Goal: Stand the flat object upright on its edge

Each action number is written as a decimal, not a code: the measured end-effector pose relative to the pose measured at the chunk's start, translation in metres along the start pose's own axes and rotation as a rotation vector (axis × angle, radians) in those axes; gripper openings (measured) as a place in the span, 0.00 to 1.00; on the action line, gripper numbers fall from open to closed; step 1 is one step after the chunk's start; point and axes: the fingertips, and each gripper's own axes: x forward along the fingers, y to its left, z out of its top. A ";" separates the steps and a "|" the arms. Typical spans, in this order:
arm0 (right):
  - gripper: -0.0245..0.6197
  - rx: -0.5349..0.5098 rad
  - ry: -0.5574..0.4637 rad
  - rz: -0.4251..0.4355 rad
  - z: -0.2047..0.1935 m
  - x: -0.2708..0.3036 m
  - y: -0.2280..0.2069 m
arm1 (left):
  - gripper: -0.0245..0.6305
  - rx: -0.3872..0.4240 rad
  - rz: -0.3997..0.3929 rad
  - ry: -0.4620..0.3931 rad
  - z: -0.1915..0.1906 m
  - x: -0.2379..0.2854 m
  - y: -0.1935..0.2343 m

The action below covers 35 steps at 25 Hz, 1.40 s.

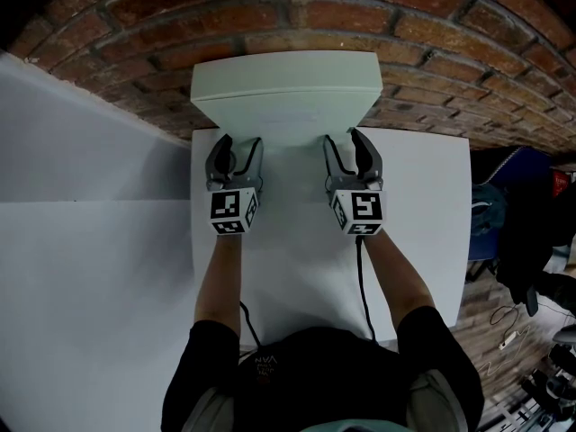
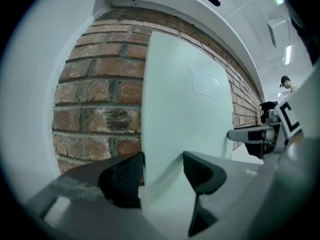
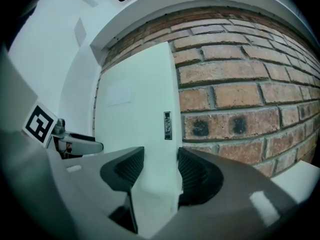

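The flat object is a pale white slab (image 1: 286,93). It is raised off the white table (image 1: 423,205) and rises in front of the brick wall (image 1: 288,16); its top edge looks nearest to the head camera. My left gripper (image 1: 236,142) holds its lower left part and my right gripper (image 1: 353,138) its lower right part. In the left gripper view the slab (image 2: 185,109) runs up between the jaws of the left gripper (image 2: 162,171), both pads against it. In the right gripper view the slab (image 3: 135,109), with a small dark label (image 3: 167,125) on its edge, sits pressed between the jaws of the right gripper (image 3: 160,166).
A white panel (image 1: 90,196) flanks the table on the left. Bags, cables and other clutter (image 1: 531,241) lie on the floor to the right. The brick wall stands directly behind the slab.
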 end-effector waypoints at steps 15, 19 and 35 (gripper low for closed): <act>0.44 0.011 0.014 0.009 0.001 -0.002 0.002 | 0.42 -0.033 -0.031 0.008 -0.003 -0.005 -0.004; 0.44 0.013 0.020 0.008 0.000 -0.004 0.004 | 0.42 -0.032 -0.030 0.011 -0.005 -0.008 -0.005; 0.44 0.008 0.020 -0.026 0.007 -0.021 -0.004 | 0.42 -0.042 -0.012 -0.002 0.003 -0.022 -0.003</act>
